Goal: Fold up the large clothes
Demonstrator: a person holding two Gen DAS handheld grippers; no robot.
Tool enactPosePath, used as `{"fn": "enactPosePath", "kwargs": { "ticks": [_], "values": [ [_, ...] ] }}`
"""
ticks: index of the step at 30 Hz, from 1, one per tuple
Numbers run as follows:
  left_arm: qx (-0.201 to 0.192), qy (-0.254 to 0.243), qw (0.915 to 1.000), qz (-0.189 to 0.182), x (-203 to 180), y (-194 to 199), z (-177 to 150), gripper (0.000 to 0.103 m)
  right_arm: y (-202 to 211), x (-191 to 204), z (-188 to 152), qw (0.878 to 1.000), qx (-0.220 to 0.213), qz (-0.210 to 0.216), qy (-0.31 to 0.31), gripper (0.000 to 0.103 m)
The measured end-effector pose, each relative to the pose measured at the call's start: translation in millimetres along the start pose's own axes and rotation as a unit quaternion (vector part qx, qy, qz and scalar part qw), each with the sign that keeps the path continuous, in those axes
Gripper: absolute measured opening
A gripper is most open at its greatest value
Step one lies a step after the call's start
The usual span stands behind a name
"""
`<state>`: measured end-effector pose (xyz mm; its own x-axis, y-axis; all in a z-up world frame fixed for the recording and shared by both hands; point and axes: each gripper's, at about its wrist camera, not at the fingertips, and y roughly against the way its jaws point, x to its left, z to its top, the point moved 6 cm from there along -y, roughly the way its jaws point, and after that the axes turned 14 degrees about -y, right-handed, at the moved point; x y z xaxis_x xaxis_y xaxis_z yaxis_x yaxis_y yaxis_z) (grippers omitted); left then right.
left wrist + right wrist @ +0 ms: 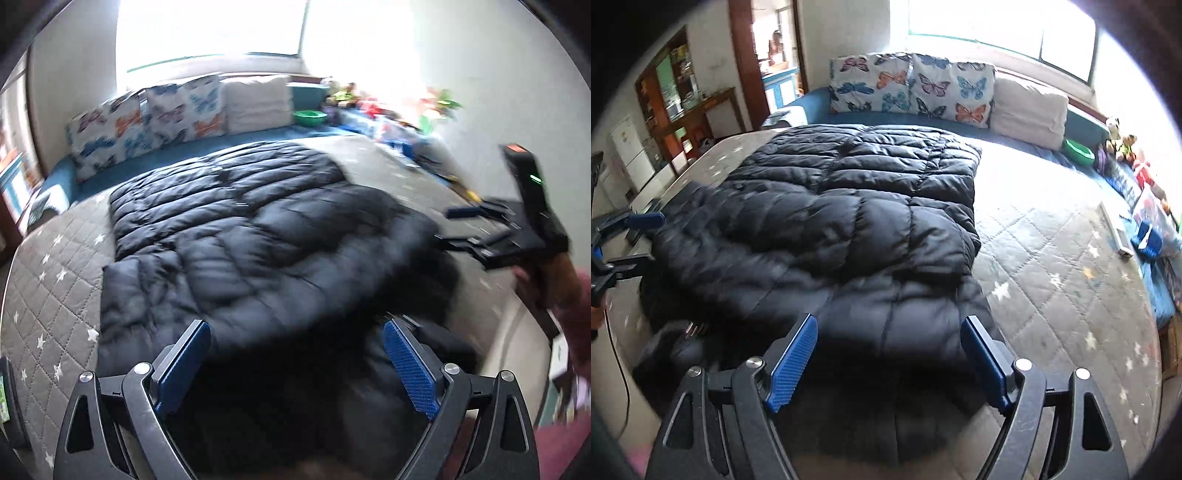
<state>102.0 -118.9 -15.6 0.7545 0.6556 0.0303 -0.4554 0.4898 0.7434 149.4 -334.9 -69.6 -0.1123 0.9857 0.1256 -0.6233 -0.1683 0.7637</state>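
black puffer coat (827, 221), one; two butterfly pillows (912, 86); both grippers spread.

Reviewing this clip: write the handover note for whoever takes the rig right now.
Left gripper: open, empty, over the near edge of the jacket.
Right gripper: open, empty, at the same near edge.
Jacket: black puffer, flat on the quilted bed, near part already folded over the rest.
Left: further folds to make it compact; how many cannot be told.
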Motion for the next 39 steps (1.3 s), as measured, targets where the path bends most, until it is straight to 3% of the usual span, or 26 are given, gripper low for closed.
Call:
{"fn": "enactPosePath", "kwargs": {
  "ticks": [6,11,14,20,23,28,30,31,33,34,36,39],
  "values": [
    [0.033,-0.074,0.9963,-0.029,-73,16,-36,0.102,29,9,-41,0.998,-0.005,-0.004,0.059,0.087],
    [0.069,-0.088,0.9923,-0.055,-103,-1,-64,0.102,30,21,-75,0.992,0.005,-0.010,0.124,0.087],
    [0.070,-0.113,0.9893,-0.062,-116,-3,-77,0.102,29,30,-97,0.985,0.012,-0.014,0.172,0.087],
    [0.085,-0.205,0.9751,-0.006,-133,-17,-95,0.102,18,54,-131,0.973,0.030,0.004,0.228,0.087],
    [0.090,-0.246,0.9642,0.040,-137,-30,-103,0.102,11,66,-134,0.972,0.035,0.027,0.229,0.087],
    [0.081,-0.267,0.9572,0.076,-135,-48,-103,0.099,3,73,-126,0.974,0.037,0.047,0.217,0.087],
    [0.070,-0.277,0.9544,0.088,-134,-53,-101,0.079,0,72,-122,0.975,0.038,0.050,0.214,0.087],
    [0.068,-0.283,0.9518,0.096,-134,-55,-100,0.076,0,72,-121,0.975,0.039,0.052,0.214,0.087],
    [0.060,-0.285,0.9513,0.102,-131,-55,-97,0.058,-1,72,-122,0.974,0.039,0.052,0.216,0.087],
    [0.056,-0.280,0.9531,0.101,-127,-54,-95,0.052,-2,72,-123,0.974,0.040,0.052,0.217,0.087],
    [0.050,-0.258,0.9603,0.094,-117,-49,-88,0.030,-1,72,-123,0.974,0.037,0.056,0.216,0.087],
    [0.033,-0.209,0.9749,0.068,-100,-37,-71,0.022,0,71,-118,0.975,0.027,0.062,0.211,0.087]
  ]
}}
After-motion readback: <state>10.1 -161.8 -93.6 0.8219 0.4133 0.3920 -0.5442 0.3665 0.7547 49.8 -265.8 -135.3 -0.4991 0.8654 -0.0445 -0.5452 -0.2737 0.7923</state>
